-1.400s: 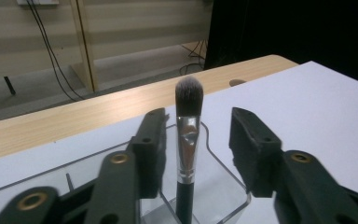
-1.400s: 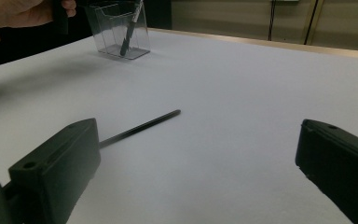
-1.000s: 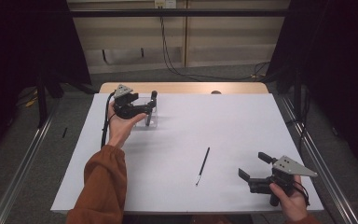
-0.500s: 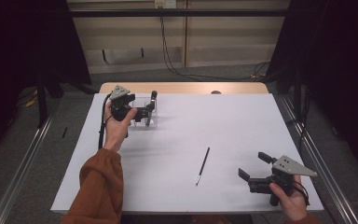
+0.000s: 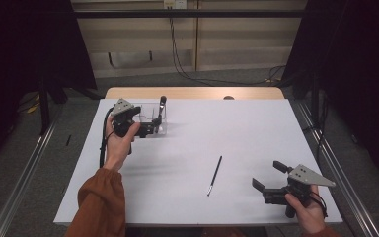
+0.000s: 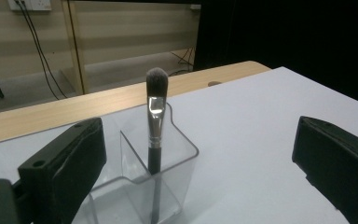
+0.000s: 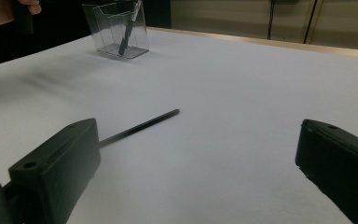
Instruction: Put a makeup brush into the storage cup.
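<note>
Brush (image 6: 156,116) with soft grey tip, standing up in a clear plastic holder (image 6: 177,158) at the far left of the white table (image 5: 237,133). Left gripper (image 5: 150,123) just beside the holder, jaws just opened wide, let go, nothing pressed between them. Thin black brush (image 5: 214,175) lying flat near the middle of the table. Right gripper (image 5: 269,175) near it at the front right, jaws wide apart, holding nothing.
</note>
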`<action>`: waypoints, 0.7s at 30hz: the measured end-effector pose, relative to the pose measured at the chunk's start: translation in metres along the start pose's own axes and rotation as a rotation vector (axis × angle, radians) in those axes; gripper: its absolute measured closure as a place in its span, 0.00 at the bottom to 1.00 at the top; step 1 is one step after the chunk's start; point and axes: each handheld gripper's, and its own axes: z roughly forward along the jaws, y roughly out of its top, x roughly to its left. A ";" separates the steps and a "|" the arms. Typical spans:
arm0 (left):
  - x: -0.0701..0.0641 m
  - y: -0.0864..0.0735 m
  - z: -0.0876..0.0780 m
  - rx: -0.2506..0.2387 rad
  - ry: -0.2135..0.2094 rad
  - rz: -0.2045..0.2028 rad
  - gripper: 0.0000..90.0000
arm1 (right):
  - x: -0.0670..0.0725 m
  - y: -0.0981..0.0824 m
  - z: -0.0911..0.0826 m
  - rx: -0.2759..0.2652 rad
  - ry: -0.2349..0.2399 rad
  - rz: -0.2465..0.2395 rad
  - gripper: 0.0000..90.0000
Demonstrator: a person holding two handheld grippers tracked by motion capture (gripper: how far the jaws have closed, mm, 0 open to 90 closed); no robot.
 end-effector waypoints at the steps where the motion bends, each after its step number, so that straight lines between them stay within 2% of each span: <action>1: -0.001 0.000 -0.002 0.004 0.015 0.024 0.03 | 0.000 0.000 0.000 0.000 0.000 0.000 0.00; 2: -0.002 -0.001 -0.004 0.004 0.029 0.031 0.03 | 0.000 0.000 0.000 -0.001 -0.001 0.001 0.00; 5: -0.001 -0.005 -0.012 0.000 0.015 0.010 0.03 | 0.000 0.000 -0.001 -0.003 -0.001 -0.001 0.00; 7: -0.001 -0.009 -0.016 0.006 0.018 0.023 0.03 | 0.000 0.000 0.000 -0.004 -0.001 0.002 0.00; 12: -0.003 -0.018 -0.027 -0.004 0.018 0.011 0.04 | 0.000 0.000 0.000 0.000 0.000 -0.001 0.00; 15: -0.007 -0.021 -0.032 0.001 0.028 0.022 0.04 | 0.000 0.000 0.001 0.002 -0.002 0.004 0.00; 17: -0.008 -0.024 -0.036 0.005 0.013 0.017 0.04 | 0.000 0.000 0.000 0.001 -0.001 -0.002 0.00; 19: -0.010 -0.026 -0.040 0.005 0.023 0.032 0.05 | 0.000 0.000 0.000 -0.002 -0.001 -0.001 0.00; 21: -0.011 -0.027 -0.044 0.003 0.029 0.018 0.05 | 0.000 0.000 0.000 0.000 -0.002 0.001 0.00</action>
